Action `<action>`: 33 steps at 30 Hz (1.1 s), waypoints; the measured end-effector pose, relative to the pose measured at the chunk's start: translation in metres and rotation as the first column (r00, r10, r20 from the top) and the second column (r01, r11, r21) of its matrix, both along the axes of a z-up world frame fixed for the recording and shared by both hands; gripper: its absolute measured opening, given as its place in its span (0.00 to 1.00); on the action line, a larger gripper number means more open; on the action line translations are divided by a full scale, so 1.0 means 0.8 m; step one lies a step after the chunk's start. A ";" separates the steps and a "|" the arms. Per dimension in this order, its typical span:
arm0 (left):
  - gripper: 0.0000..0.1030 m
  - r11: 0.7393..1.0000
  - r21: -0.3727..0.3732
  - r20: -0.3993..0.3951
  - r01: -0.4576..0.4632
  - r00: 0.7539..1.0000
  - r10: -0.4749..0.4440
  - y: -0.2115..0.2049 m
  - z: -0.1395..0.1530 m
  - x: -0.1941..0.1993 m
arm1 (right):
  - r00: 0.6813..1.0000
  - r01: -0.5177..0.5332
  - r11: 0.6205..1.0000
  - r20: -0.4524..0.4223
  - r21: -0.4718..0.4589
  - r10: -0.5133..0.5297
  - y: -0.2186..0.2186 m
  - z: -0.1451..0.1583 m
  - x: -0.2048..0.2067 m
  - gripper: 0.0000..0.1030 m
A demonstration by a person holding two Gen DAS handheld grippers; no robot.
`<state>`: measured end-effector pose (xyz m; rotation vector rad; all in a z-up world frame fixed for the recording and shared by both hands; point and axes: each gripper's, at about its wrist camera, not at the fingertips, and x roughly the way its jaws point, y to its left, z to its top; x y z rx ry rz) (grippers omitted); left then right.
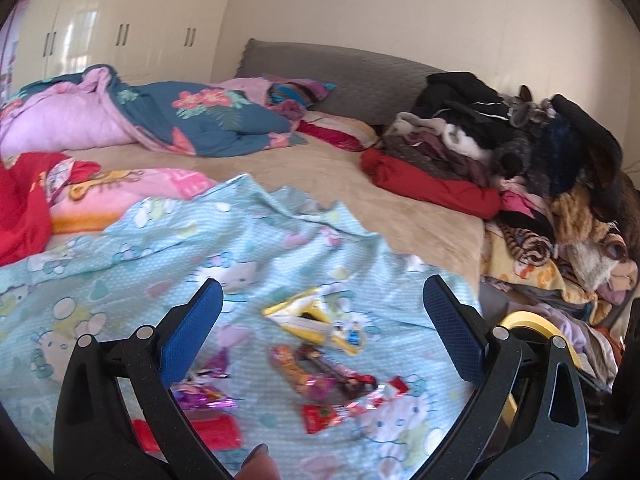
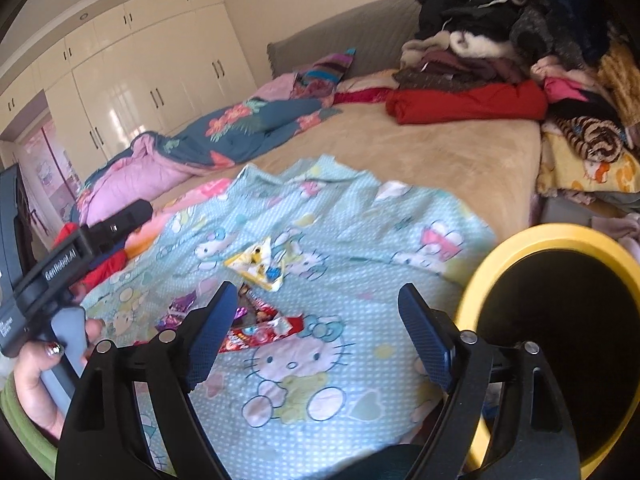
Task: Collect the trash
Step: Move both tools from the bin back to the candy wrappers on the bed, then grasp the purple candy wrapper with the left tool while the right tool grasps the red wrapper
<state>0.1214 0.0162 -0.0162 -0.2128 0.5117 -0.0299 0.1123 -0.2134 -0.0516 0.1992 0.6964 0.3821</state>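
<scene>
Both grippers empty above the bed. Left gripper (image 1: 320, 332) with fingers wide apart, nothing between them; right gripper (image 2: 318, 334) likewise spread, nothing clamped.

Trash scattered on the cartoon-print sheet (image 1: 120, 248) near the bed's near edge, toward its right side. Yellow-and-white wrapper (image 1: 316, 320) farthest from that edge, crumpled and torn open. Just nearer, an orange-and-purple candy wrapper (image 1: 304, 372) touching a dark one (image 1: 340, 372), both long axes slanting from far-left to near-right. Red wrapper (image 1: 320, 418) nearest the edge, purple foil pieces (image 1: 204, 396) to the left.

Probably feather-light, thin, crinkly and slippery; likely to slide on the soft sheet. Best pinched across the narrow width at mid-length, or on a raised crumple.

Yellow-rimmed bin (image 2: 548, 344) off the bed's right edge, mouth open.
</scene>
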 end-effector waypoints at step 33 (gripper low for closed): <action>0.72 0.992 -0.019 -0.307 -0.123 0.945 0.111 0.096 -0.122 0.037 | 0.972 -0.062 0.997 -0.229 -0.045 0.050 0.089 -0.096 0.078 0.76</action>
